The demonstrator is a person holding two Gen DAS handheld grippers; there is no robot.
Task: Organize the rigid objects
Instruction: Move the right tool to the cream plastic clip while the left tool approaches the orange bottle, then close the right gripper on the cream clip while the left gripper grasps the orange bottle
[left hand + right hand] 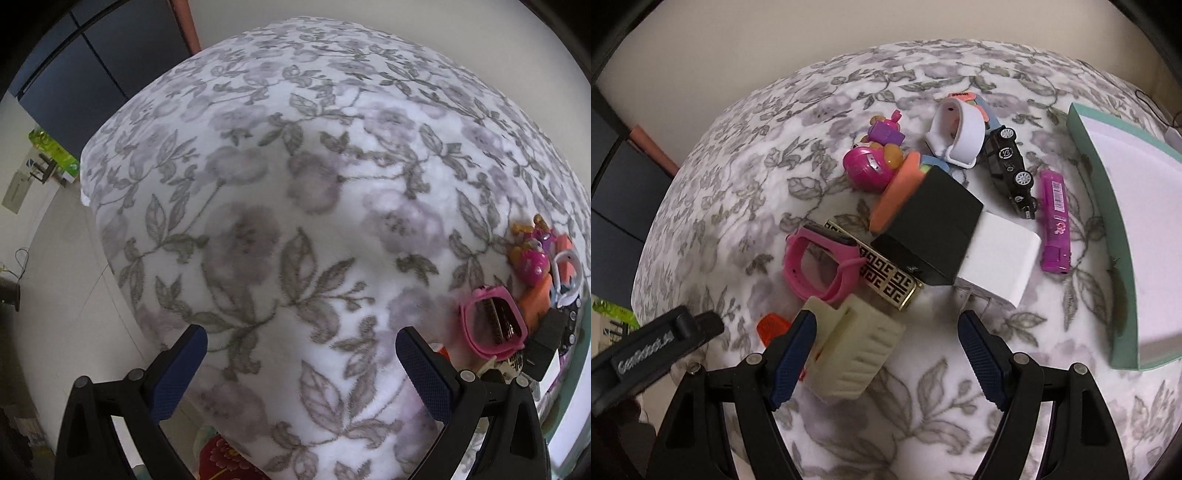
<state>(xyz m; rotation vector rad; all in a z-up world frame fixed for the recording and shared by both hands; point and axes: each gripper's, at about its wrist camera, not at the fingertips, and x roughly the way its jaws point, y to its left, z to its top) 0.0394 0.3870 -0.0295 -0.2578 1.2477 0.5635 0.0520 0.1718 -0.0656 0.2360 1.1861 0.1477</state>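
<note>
Rigid objects lie heaped on a table draped in a grey floral cloth (746, 155), beside a shallow mint-green box (1108, 206) at the right edge. In the heap, a black box (934, 229) butts against a white box (997, 258), with a gold-patterned case (890, 273) under a pink watch band (820, 266), a cream ribbed piece (860, 354), a white band (956, 133), a black toy car (1008, 166), a purple lighter (1055, 225) and a pink toy (868, 166). The right gripper (886, 354) hangs spread, one pad touching the cream piece. The left gripper (301, 373) hovers spread over bare cloth, the heap to its right.
</note>
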